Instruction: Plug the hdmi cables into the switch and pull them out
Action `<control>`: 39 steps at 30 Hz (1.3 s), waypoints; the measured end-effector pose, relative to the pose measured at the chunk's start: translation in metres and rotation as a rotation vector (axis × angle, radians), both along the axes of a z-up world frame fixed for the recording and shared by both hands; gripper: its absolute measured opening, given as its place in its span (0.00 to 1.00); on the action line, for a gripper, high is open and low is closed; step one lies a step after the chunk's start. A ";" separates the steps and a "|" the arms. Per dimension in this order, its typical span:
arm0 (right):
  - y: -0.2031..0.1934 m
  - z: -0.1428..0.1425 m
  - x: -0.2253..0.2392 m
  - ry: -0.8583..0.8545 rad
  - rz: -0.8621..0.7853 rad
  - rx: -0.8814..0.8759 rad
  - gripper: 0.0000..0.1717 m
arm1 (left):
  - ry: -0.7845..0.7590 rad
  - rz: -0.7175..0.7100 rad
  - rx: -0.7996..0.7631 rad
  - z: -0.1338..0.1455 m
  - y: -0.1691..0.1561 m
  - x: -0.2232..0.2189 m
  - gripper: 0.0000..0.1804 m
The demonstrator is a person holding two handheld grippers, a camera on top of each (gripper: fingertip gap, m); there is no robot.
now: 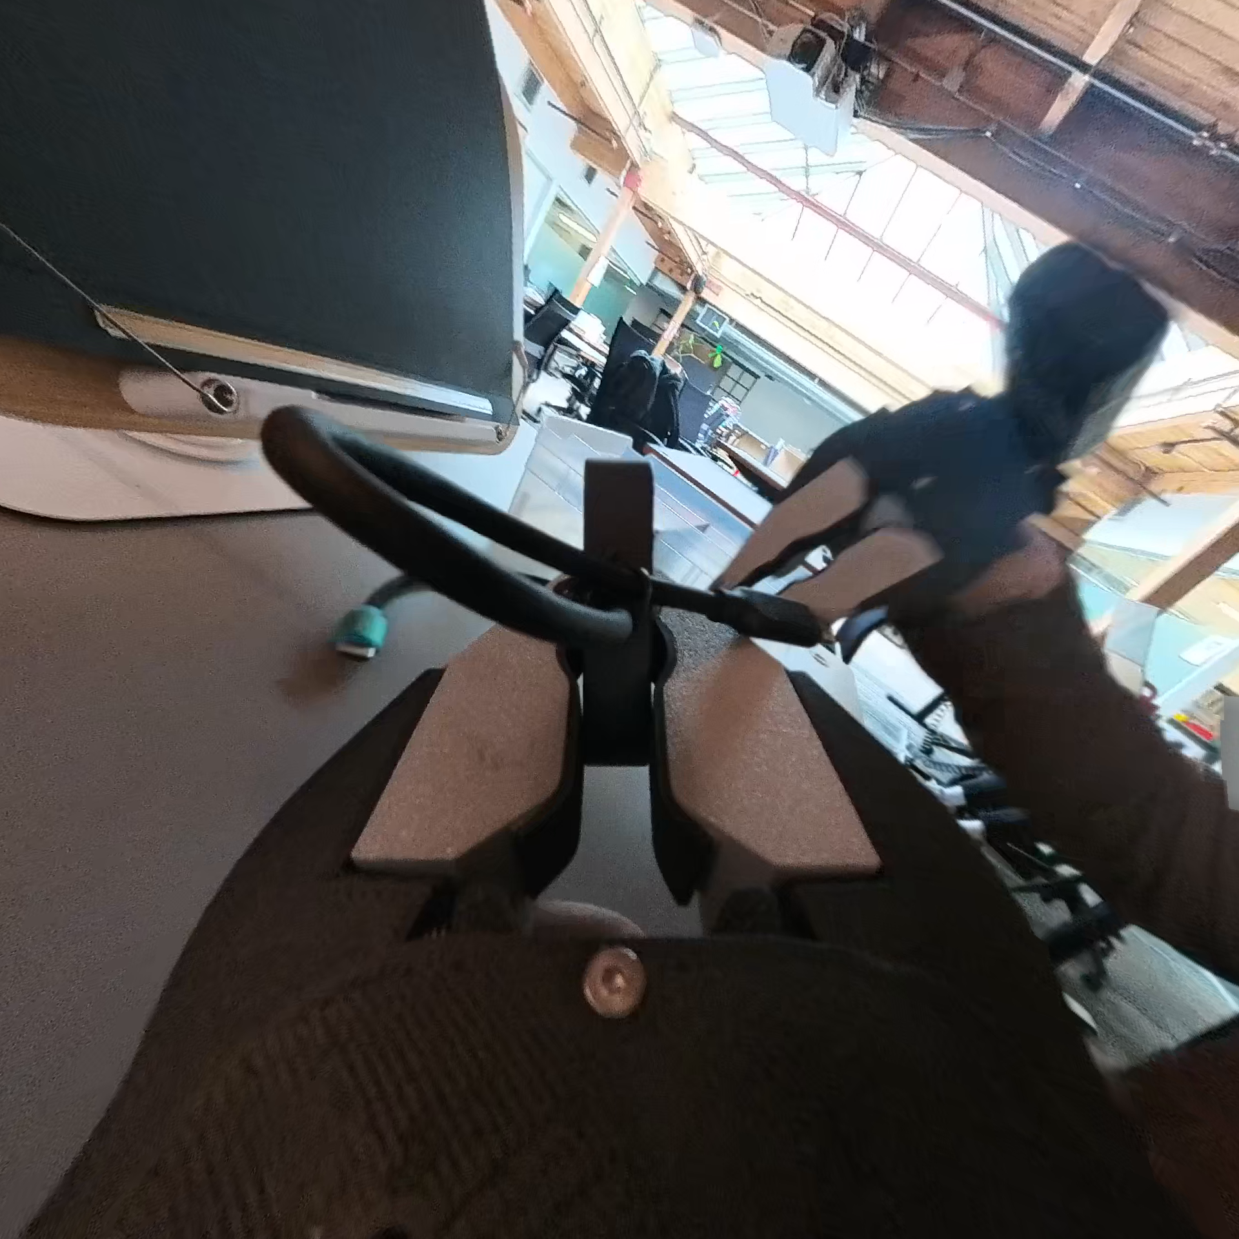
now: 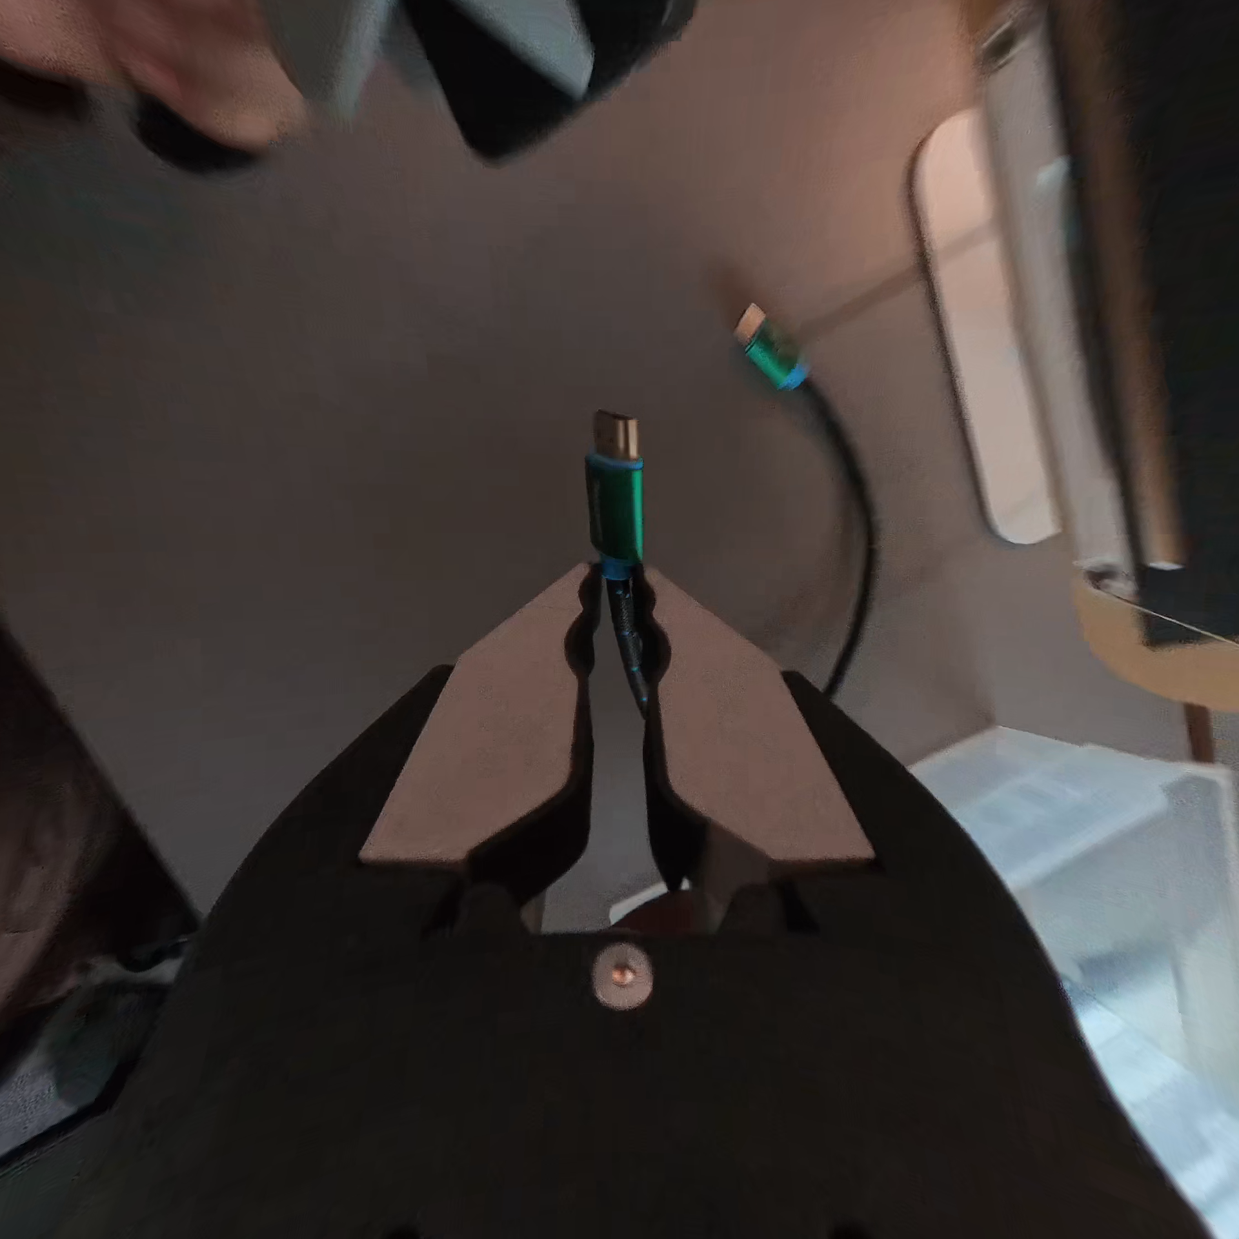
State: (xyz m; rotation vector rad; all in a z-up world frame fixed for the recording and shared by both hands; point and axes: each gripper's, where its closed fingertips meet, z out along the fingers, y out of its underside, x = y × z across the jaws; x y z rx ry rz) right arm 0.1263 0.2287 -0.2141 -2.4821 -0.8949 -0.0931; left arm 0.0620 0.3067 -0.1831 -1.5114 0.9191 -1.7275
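R gripper (image 2: 615,570) clamps braided cable just behind green HDMI plug (image 2: 617,506); plug axis runs straight fwd off tips. L gripper (image 1: 617,643) clamps black switch (image 1: 617,516), upright, up-left of plug

A dark grey tabletop (image 1: 134,670) fills the foreground. Behind it are office desks (image 1: 670,483), dark chairs (image 1: 556,335), wooden ceiling beams (image 1: 1106,60) and bright skylights (image 1: 838,221).

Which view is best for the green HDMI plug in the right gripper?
Right wrist view: the green plug stands sharp just past the right gripper, which pinches its braided cable, metal tip clear. Left wrist view shows that gripper farther off and blurred; the plug there looks dark.
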 end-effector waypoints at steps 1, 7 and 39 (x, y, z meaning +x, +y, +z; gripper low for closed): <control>-0.005 0.026 0.001 0.029 -0.007 0.045 0.03 | -0.004 0.015 0.000 0.001 0.003 -0.001 0.06; -0.049 0.185 0.020 0.185 -0.023 0.344 0.03 | -0.054 -0.002 -0.077 0.003 0.007 -0.004 0.06; -0.120 -0.024 0.197 -0.004 -0.266 -0.402 0.04 | 0.111 -0.095 -0.012 -0.030 -0.019 0.018 0.06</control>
